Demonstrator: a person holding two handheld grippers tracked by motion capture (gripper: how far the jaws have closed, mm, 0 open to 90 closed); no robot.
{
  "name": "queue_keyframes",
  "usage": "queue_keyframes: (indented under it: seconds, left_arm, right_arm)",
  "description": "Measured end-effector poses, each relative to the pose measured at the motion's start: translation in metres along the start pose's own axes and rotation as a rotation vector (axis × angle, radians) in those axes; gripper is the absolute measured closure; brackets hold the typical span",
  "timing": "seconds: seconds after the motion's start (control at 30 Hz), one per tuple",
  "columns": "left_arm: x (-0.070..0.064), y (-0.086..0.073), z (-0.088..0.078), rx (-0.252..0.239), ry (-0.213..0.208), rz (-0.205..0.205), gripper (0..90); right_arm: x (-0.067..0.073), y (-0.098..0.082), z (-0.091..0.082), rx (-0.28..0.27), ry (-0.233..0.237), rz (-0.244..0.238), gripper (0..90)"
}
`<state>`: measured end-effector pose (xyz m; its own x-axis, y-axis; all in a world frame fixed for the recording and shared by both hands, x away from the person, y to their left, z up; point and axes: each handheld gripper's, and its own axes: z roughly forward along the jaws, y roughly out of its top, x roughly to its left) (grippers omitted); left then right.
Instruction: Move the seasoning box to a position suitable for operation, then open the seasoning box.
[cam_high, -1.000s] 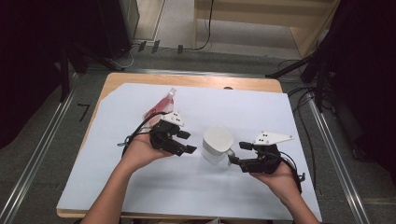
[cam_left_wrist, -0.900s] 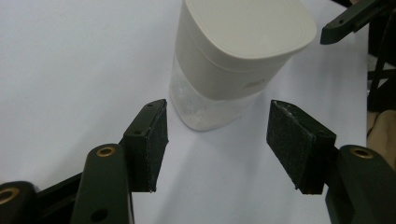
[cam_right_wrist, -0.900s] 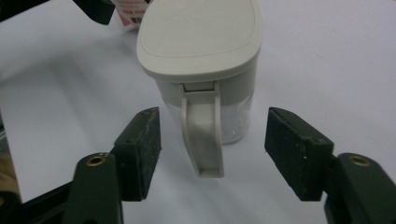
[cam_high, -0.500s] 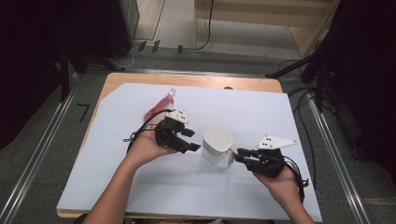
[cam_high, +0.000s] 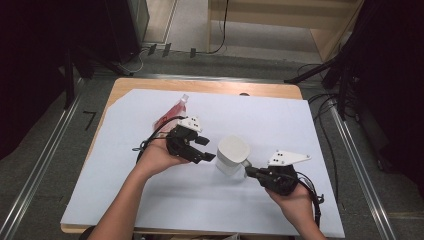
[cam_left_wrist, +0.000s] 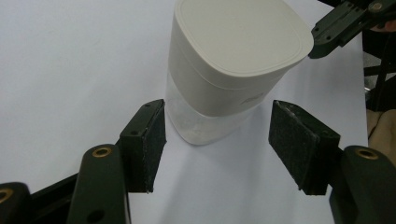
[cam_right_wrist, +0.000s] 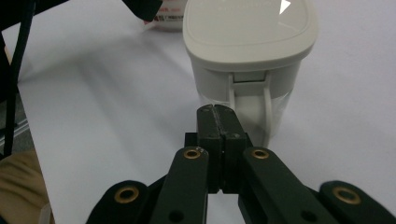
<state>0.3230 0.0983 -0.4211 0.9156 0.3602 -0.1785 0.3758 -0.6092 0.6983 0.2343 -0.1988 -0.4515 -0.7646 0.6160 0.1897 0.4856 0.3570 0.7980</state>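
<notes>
Leftmost, a red pouch (cam_high: 172, 114) lay toward the far left corner of the white sheet (cam_high: 125, 200), clear of the work. Next, the left gripper (cam_high: 202, 149) stood spread just beside the white lidded container (cam_high: 232, 155) near the sheet's middle, pads not touching, probably ready to steady its body. Rightmost, the right gripper (cam_high: 251, 172) had just been closing; its jaws met at the container's handle (cam_right_wrist: 250, 109), nothing visibly pinched, probably to hook it
</notes>
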Motion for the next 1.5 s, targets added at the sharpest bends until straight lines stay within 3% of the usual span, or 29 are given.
queue_keyframes:
  seconds: [0.43,0.73,0.87,1.07,1.5]
  left_arm:
    - [-0.002,0.001,0.004,0.005,-0.010,0.008,37.1]
    - [-0.004,0.002,0.006,0.003,-0.012,0.020,37.0]
    - [-0.003,0.003,0.005,0.000,-0.006,0.020,36.8]
    - [-0.004,0.003,0.006,-0.009,-0.002,0.016,36.7]
    - [-0.008,0.005,0.012,0.007,-0.008,0.023,38.6]
  right_arm:
    - [0.001,-0.003,0.020,0.038,0.004,0.001,90.0]
    - [-0.003,-0.003,0.019,0.033,0.001,0.005,90.0]
    - [-0.011,-0.004,0.017,0.028,0.028,0.040,90.0]
    - [-0.019,-0.003,0.014,0.033,-0.003,0.035,90.0]
    - [-0.042,-0.001,0.011,0.019,-0.033,0.093,90.0]
